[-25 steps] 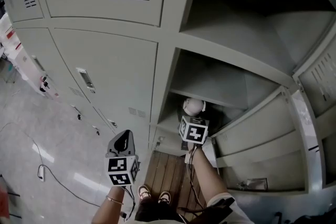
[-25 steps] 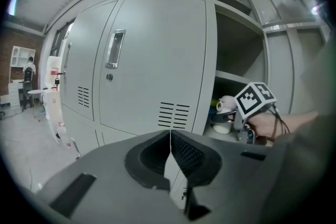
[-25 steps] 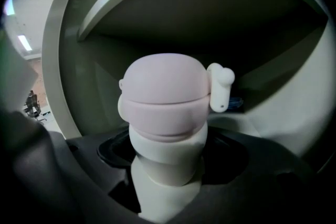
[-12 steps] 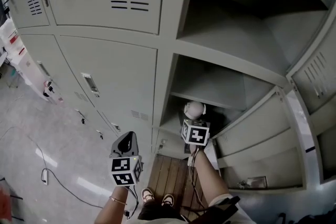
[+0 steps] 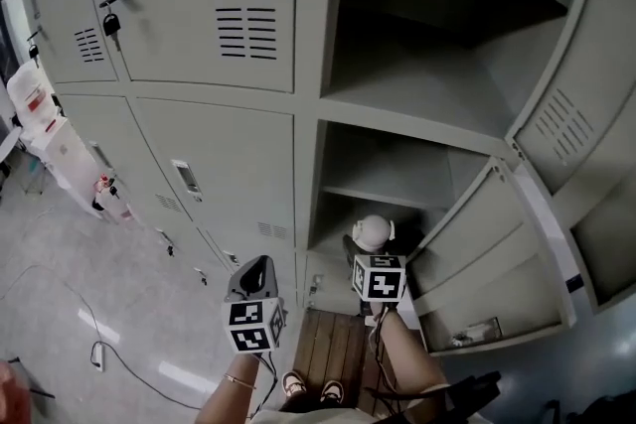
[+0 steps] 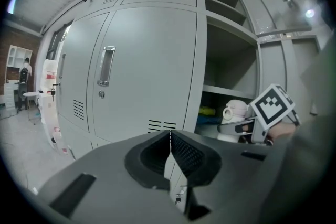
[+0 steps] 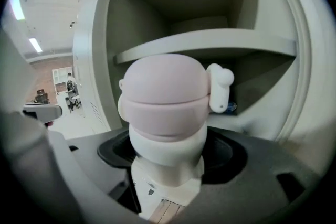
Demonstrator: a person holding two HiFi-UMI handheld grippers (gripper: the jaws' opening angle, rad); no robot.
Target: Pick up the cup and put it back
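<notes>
Nearest us, our left claw (image 6: 169, 145) is pressed shut with nothing in it, pointing toward the closed locker doors (image 5: 224, 154). Our right claw (image 7: 167, 162) clamps the lower body of the white cup (image 7: 165, 105). The cup is upright with its pinkish lid on top, off any surface, just before the open locker compartment (image 5: 397, 179).
</notes>
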